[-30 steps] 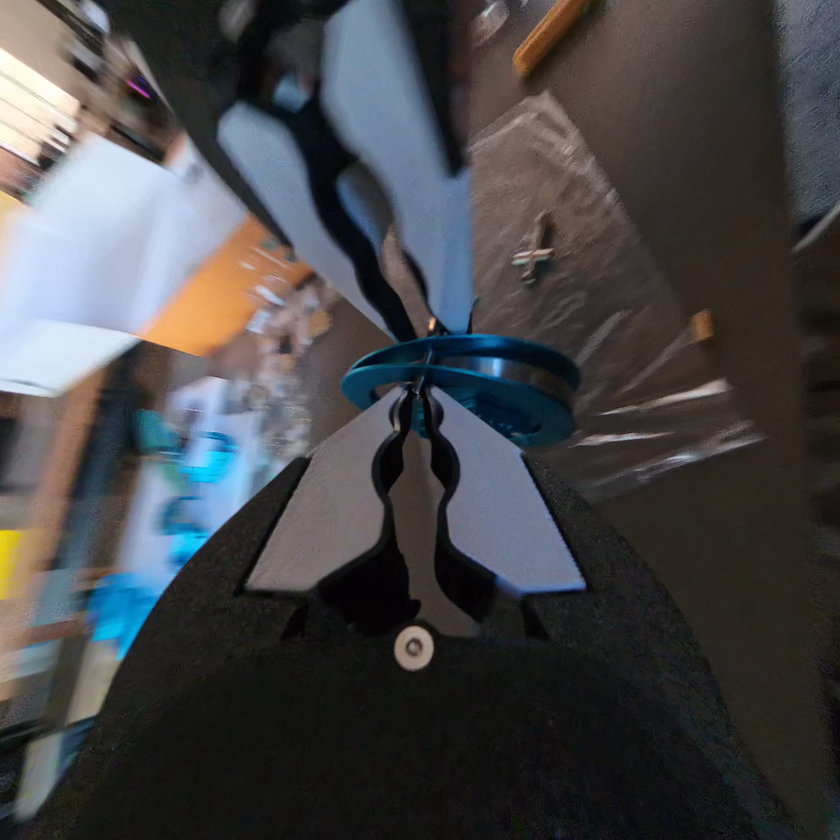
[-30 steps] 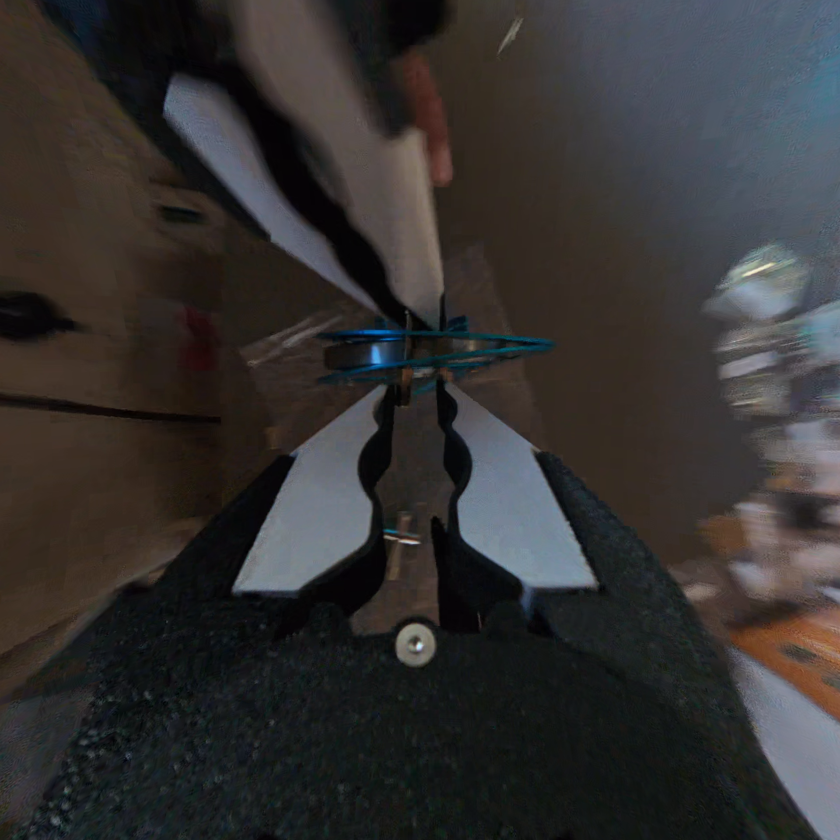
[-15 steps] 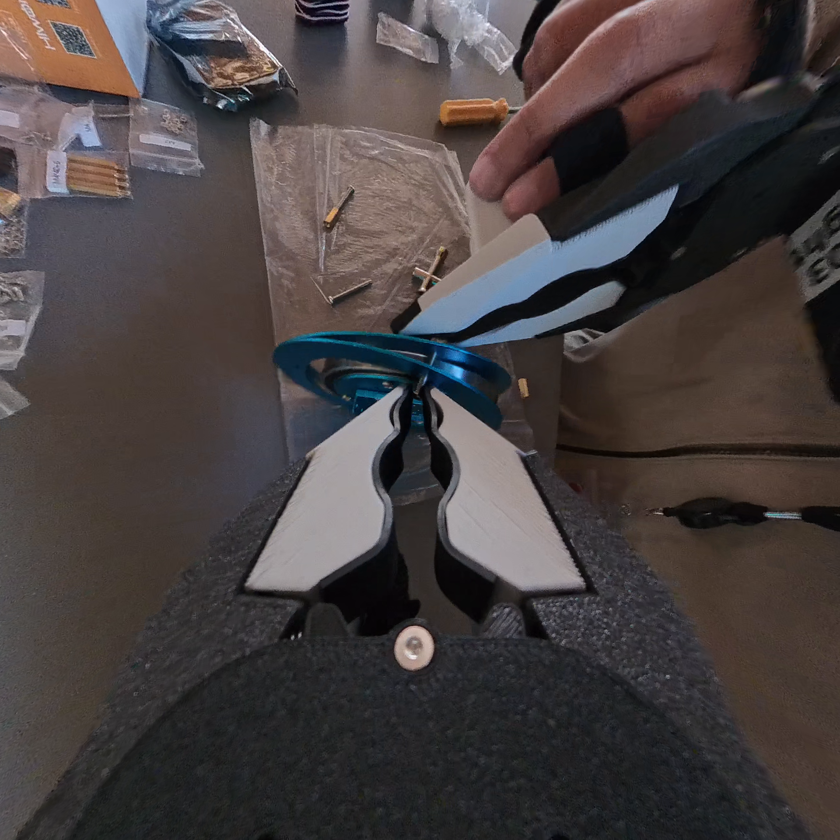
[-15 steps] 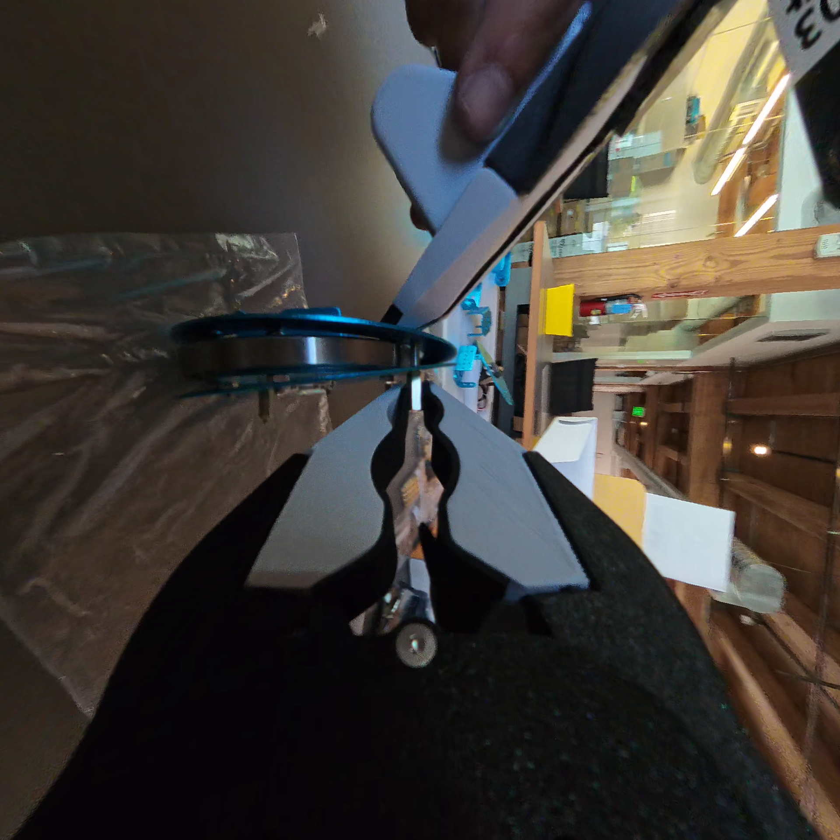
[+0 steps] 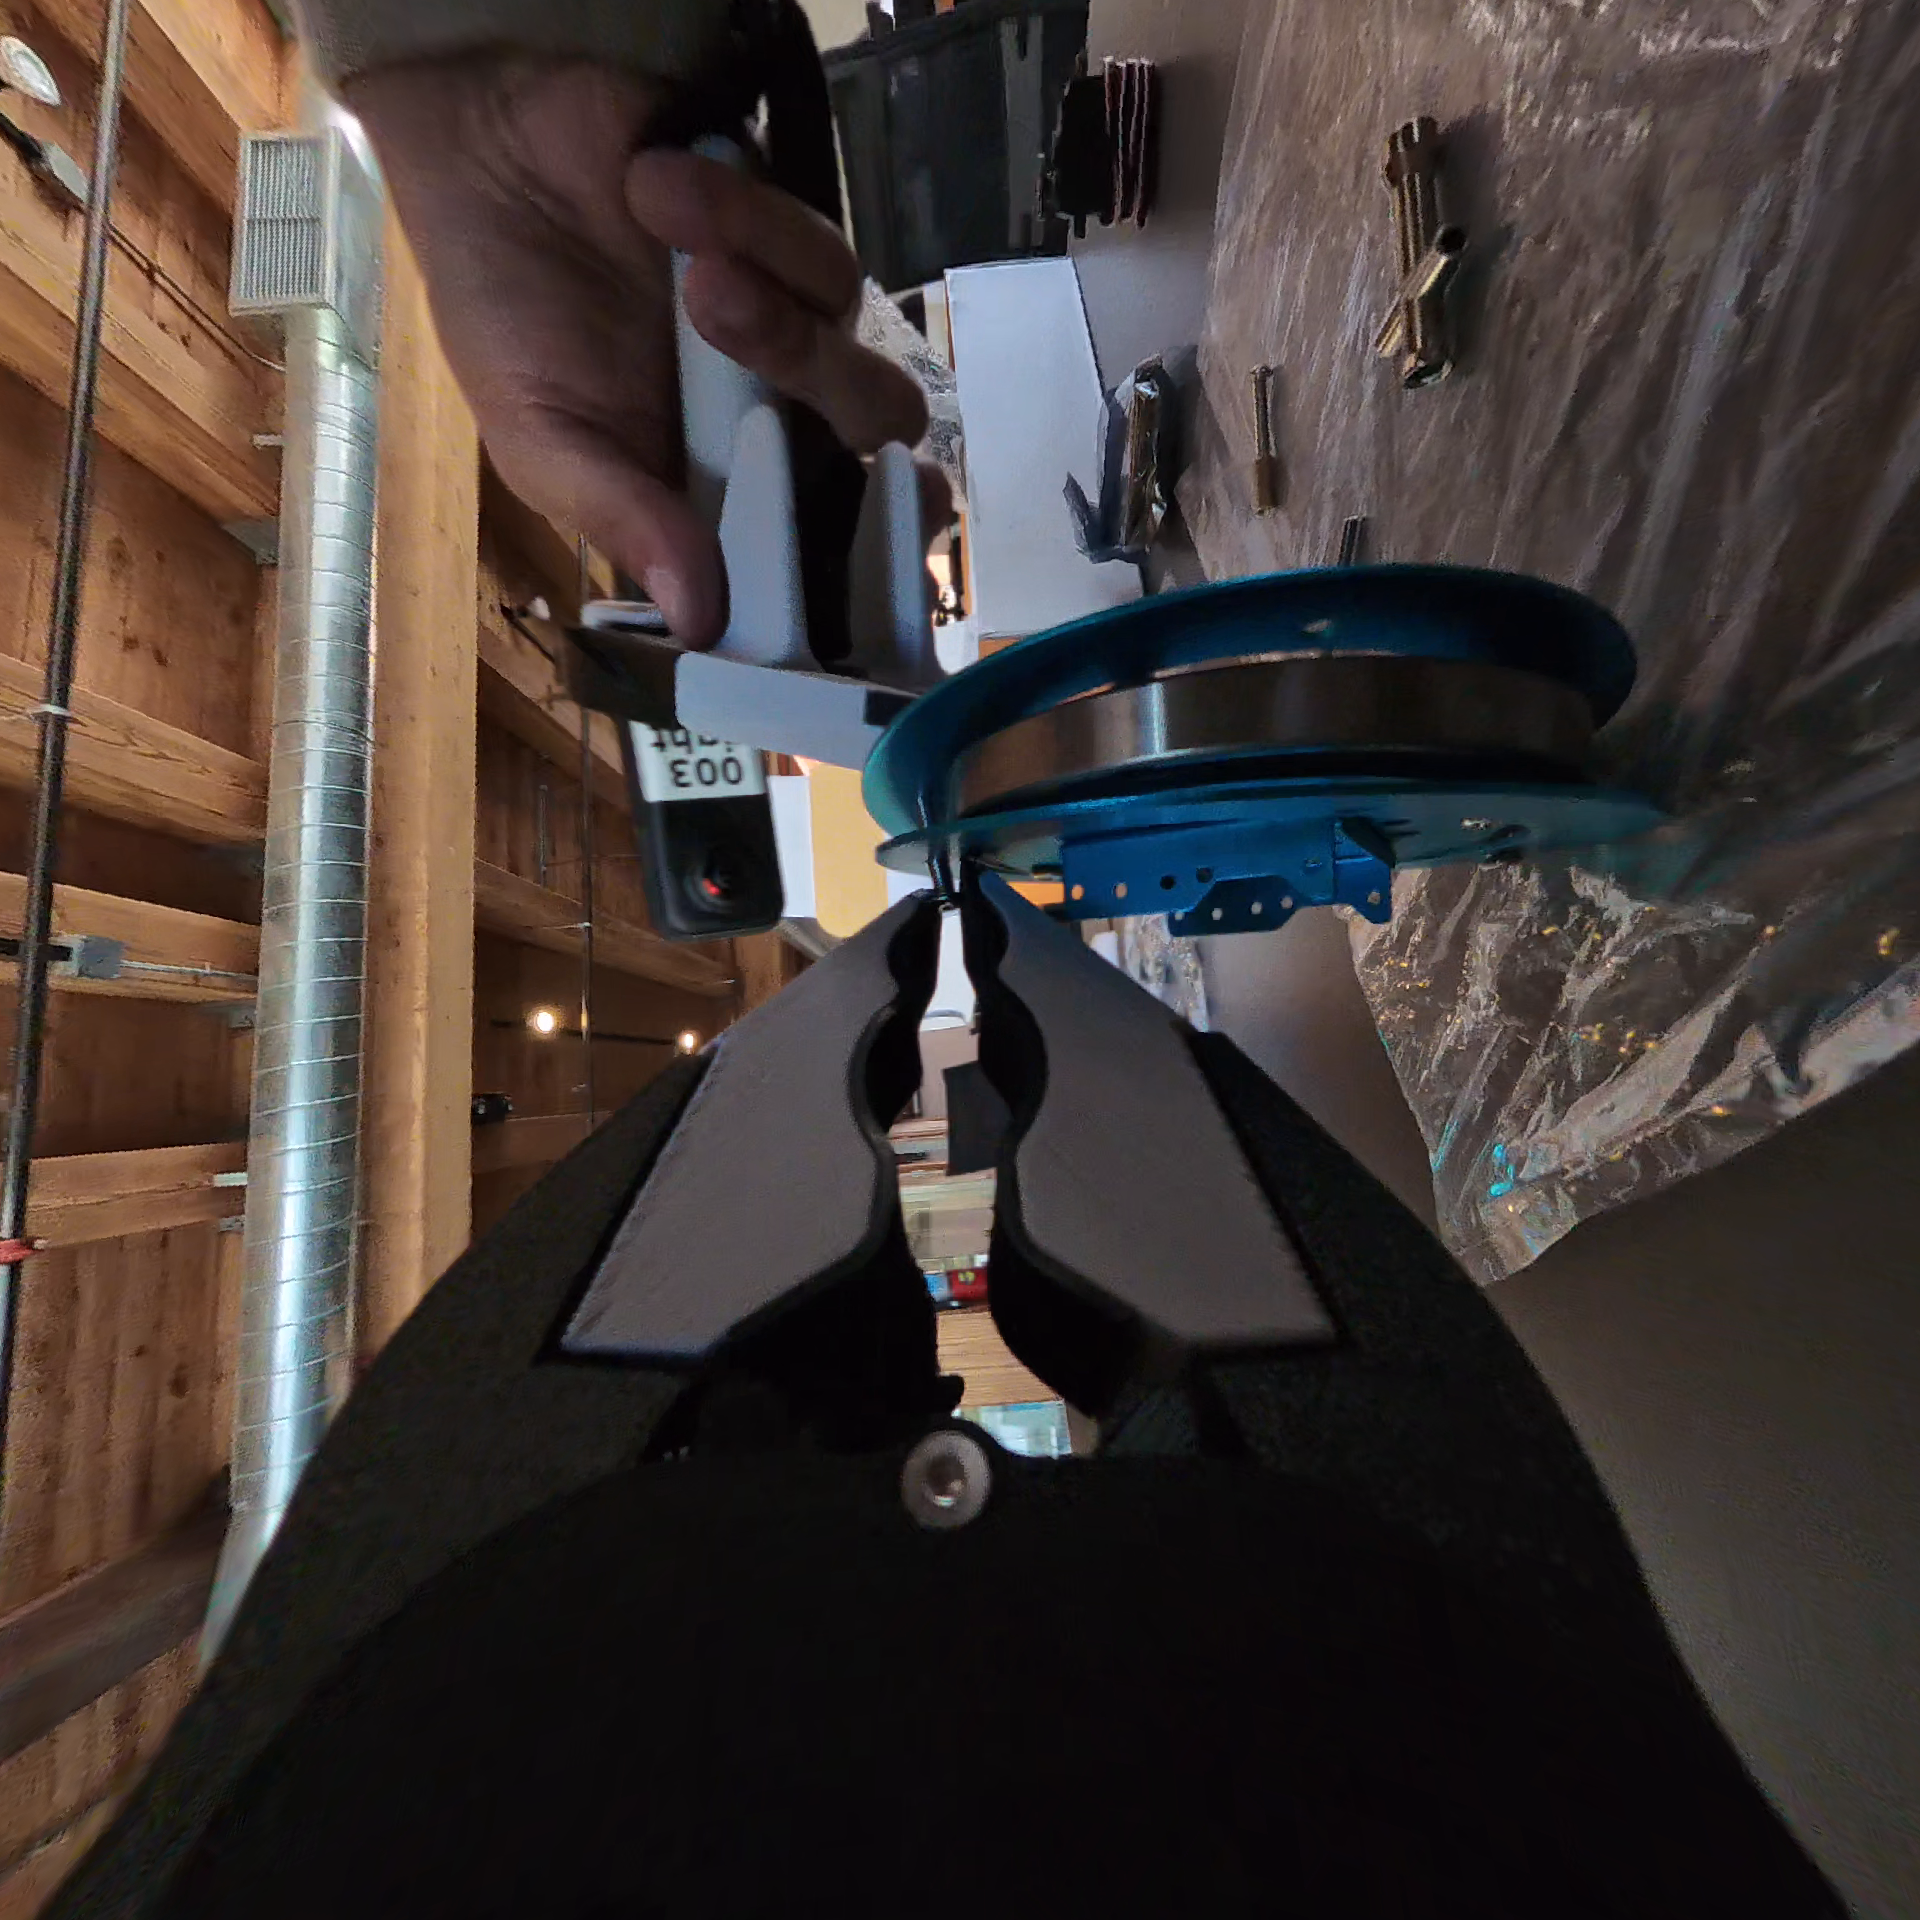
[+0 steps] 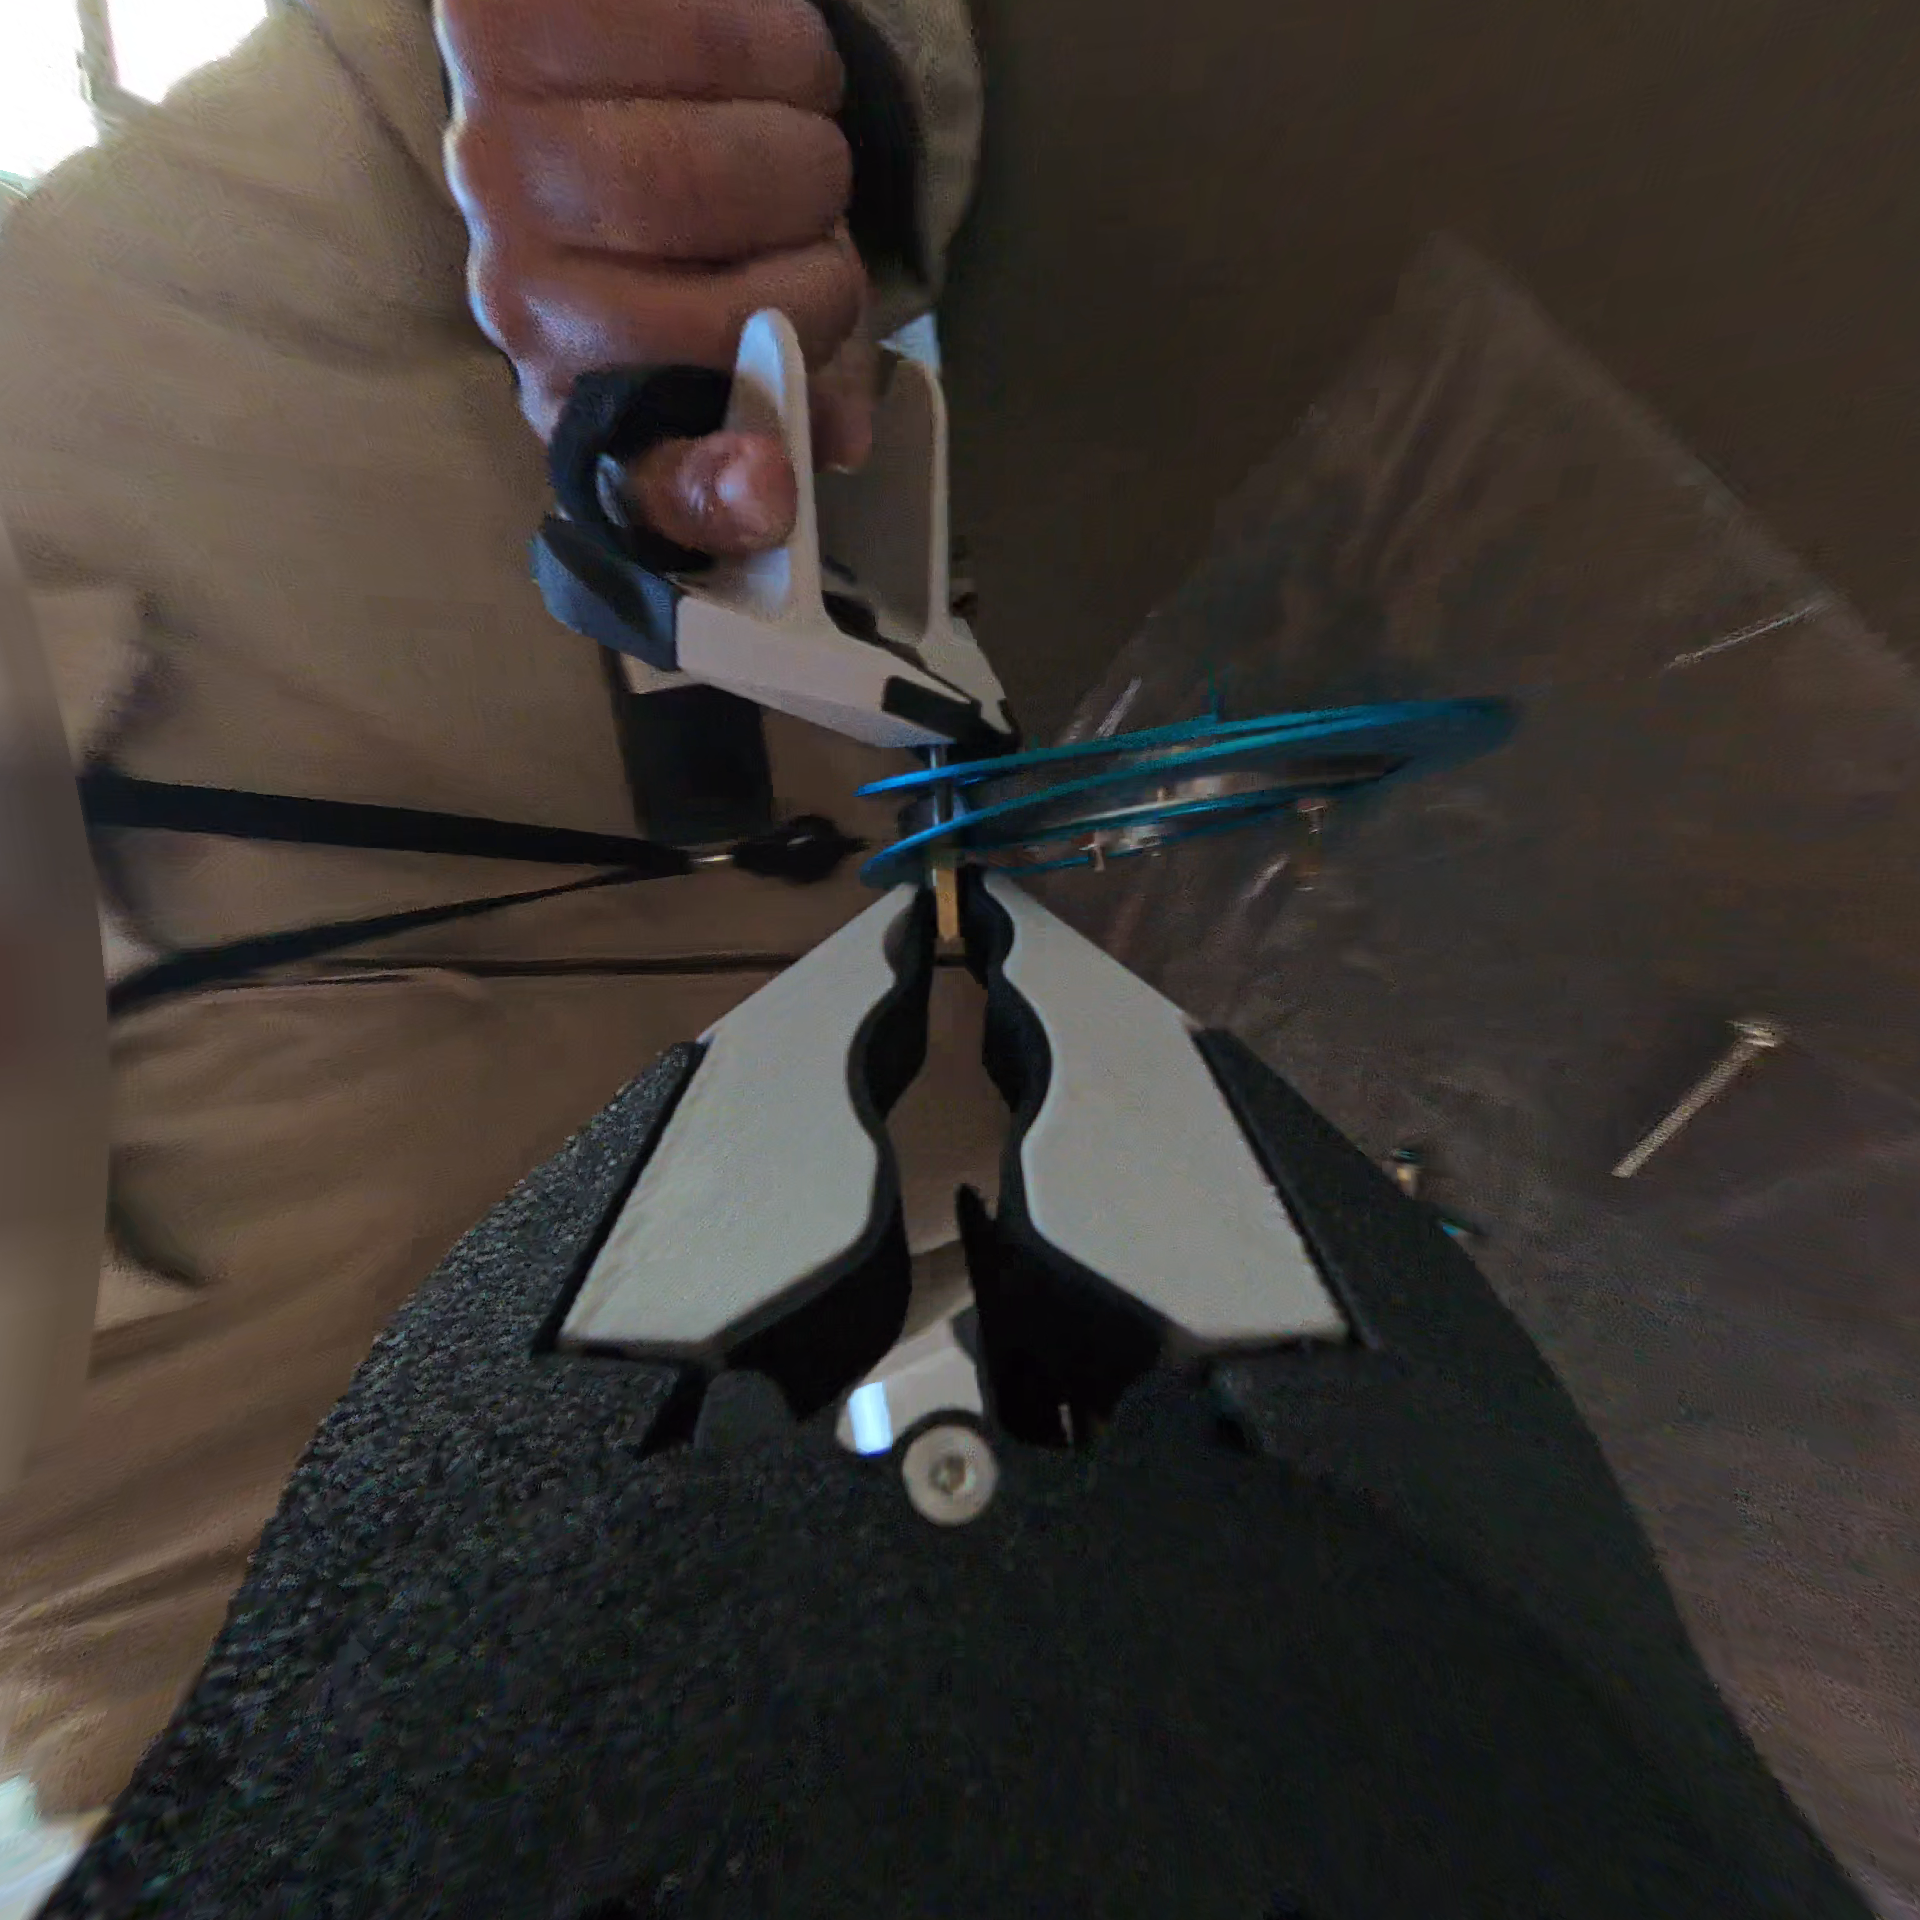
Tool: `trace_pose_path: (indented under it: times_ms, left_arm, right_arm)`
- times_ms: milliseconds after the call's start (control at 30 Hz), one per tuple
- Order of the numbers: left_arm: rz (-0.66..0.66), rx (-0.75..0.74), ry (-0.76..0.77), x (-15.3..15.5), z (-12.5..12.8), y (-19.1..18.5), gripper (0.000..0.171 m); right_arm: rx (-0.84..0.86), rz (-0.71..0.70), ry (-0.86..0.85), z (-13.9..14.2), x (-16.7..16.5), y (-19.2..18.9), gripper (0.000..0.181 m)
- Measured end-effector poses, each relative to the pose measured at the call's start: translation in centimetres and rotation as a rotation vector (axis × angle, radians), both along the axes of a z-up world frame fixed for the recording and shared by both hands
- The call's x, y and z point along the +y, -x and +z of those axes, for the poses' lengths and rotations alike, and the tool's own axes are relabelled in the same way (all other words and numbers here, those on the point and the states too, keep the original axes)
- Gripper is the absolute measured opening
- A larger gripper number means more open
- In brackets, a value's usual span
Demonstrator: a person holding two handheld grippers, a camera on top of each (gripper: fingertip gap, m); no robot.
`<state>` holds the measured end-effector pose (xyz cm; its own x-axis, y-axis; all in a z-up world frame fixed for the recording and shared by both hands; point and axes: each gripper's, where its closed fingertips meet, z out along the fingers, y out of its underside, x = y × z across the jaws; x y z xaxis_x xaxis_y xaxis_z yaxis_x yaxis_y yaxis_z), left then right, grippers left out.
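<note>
Both tools are pinching the same blue disc assembly (image 5: 1247,717) at its rim, from opposite faces. Left tool (image 5: 951,904) is sitting closed on a thin pin at the lower flange edge; right tool (image 6: 951,914) is sitting clamped on a brass standoff (image 6: 945,904) poking out of the rim. Assembly is hanging off the tabletop (image 5: 1662,1558), over the plastic sheet (image 5: 1714,416), with its disc plane running straight ahead of each tool's fingertips. Loose brass parts (image 5: 1413,260) and a screw (image 6: 1694,1096) are lying on the sheet.
</note>
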<state>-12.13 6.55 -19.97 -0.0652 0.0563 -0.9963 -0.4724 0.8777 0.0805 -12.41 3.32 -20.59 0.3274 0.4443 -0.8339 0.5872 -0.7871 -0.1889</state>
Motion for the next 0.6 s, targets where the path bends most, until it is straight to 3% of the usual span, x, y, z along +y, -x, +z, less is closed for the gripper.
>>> trace_pose_path:
  times_ms: [67,133,200,400,500,600]
  left_arm:
    - [-0.001,-0.001,0.014,0.1,0.0,0.0,0.001]
    - [0.003,-0.001,0.080,0.0,0.0,-0.1,0.002]
    - [0.013,0.003,0.286,0.3,0.1,0.0,0.003]
    - [0.041,0.162,1.173,-0.4,-0.8,0.9,0.003]
    - [0.047,0.269,1.509,-1.6,-1.1,1.4,0.003]
    - [0.118,0.307,1.777,-1.7,-1.2,1.6,0.003]
  right_arm:
    - [0.031,-0.008,0.064,0.1,0.0,0.0,0.004]
    - [0.014,0.016,0.003,-0.1,-0.2,0.0,0.004]
    - [-0.049,0.057,-0.234,-0.7,0.2,0.0,0.005]
    - [-0.408,0.174,-1.323,-0.4,2.9,-0.5,0.023]
    - [-0.578,0.249,-1.658,-0.6,2.8,-0.1,0.020]
    - [-0.690,0.263,-1.874,0.3,2.8,0.5,0.011]
